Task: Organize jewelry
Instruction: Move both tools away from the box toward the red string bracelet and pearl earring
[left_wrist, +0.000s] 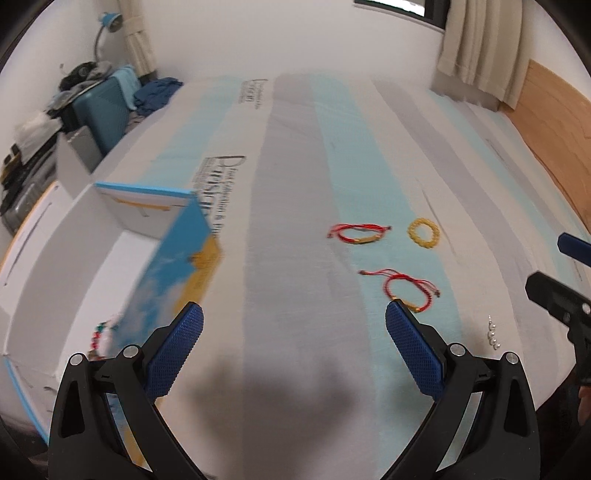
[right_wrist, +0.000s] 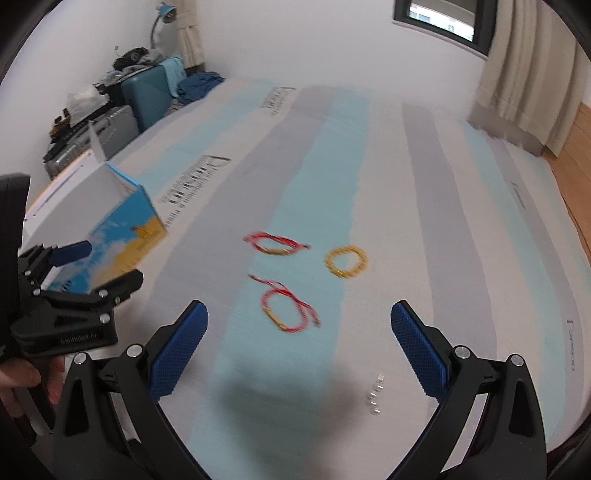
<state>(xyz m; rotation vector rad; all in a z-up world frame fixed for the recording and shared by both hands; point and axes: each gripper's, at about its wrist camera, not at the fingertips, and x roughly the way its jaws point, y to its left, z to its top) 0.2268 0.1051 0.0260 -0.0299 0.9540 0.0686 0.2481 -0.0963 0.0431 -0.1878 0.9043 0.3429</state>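
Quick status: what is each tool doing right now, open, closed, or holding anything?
Left tool: open, holding nothing.
Right tool: open, holding nothing.

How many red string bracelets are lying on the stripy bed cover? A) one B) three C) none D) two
D, two: one red bracelet lies farther away next to the yellow bead bracelet, and a second red bracelet lies nearer the open right gripper.
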